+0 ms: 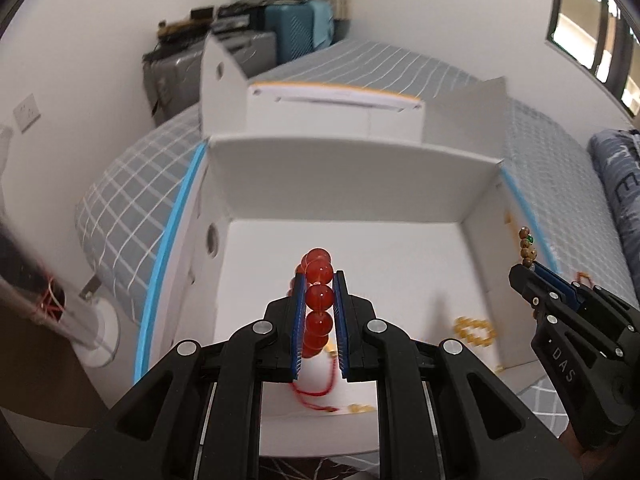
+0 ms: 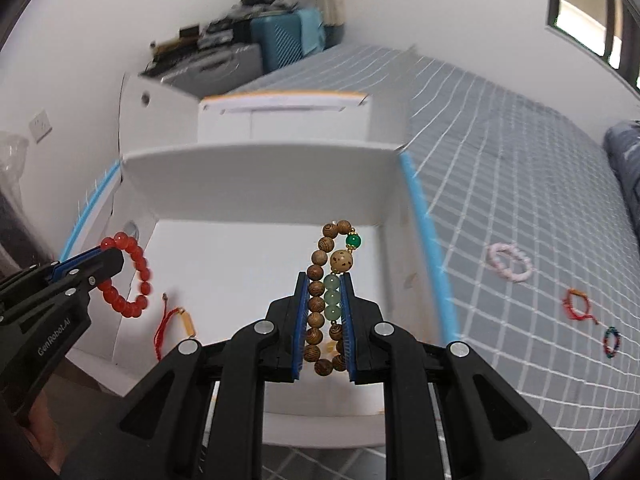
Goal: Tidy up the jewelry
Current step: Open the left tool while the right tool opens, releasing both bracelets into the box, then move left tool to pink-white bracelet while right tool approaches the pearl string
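Observation:
My left gripper (image 1: 319, 280) is shut on a red bead bracelet (image 1: 319, 298) and holds it above the open white box (image 1: 352, 168). It also shows in the right wrist view (image 2: 105, 254) with the red bracelet (image 2: 132, 284) hanging from it. My right gripper (image 2: 325, 282) is shut on a brown wooden bead bracelet with green beads (image 2: 320, 304), above the box floor (image 2: 240, 264). In the left wrist view the right gripper (image 1: 528, 270) is at the box's right wall, beads (image 1: 527, 248) sticking up. A yellow bead bracelet (image 1: 475, 330) and a red cord bracelet (image 2: 170, 326) lie in the box.
The box sits on a grey checked bed (image 2: 520, 200). A pink bracelet (image 2: 510, 266), a red cord bracelet (image 2: 578, 304) and a dark multicoloured bracelet (image 2: 612, 342) lie on the bed to the right. The box's lid (image 2: 280, 120) stands open behind. Suitcases (image 2: 280, 40) are stacked by the wall.

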Demonstrator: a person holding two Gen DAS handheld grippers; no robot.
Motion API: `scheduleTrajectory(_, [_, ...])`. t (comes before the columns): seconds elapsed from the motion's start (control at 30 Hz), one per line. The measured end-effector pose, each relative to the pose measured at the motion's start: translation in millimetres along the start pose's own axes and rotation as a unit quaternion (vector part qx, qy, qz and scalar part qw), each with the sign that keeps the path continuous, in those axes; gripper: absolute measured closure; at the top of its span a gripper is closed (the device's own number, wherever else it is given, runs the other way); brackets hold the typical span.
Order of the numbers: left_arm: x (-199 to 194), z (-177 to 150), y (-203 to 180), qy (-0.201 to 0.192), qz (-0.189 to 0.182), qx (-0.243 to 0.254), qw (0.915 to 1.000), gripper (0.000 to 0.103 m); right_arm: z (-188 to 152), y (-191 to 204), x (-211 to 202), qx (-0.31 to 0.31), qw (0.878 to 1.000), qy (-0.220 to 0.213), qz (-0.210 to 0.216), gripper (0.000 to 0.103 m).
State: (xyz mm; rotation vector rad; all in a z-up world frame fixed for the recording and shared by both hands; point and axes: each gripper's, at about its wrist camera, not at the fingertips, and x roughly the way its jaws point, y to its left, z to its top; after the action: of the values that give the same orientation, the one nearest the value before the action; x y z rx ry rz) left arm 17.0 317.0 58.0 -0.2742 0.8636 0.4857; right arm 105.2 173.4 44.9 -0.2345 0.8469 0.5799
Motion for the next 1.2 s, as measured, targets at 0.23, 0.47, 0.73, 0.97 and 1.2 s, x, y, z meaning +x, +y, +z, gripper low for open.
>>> scheduleTrajectory(0.23, [25, -8, 13, 0.038, 0.002, -0.01, 0.9992, 0.09, -8, 14, 31, 0.001, 0.999, 0.052, -0.003, 0.089])
scheduleTrajectory(0.47, [33, -12, 10, 0.055, 0.004, -0.005, 0.9985, 0.09, -11, 9, 40, 0.011, 0.998, 0.069, -0.001, 0.088])
scheduleTrajectory(0.73, [29, -12, 10, 0.058, 0.004, -0.015, 0.9982, 0.067, -14, 8, 29, 0.019, 0.998, 0.054, -0.005, 0.043])
scheduleTrajectory(0.97, [3, -11, 15, 0.024, 0.013, -0.024, 0.9993, 0.027, -14, 9, 4, 0.014, 0.999, 0.028, -0.002, 0.022])
scheduleTrajectory(1.2, [-20, -12, 14, -0.005, 0.023, -0.026, 0.9994, 0.01, -17, -4, -21, 0.026, 1.0, 0.0, -0.008, 0.011])
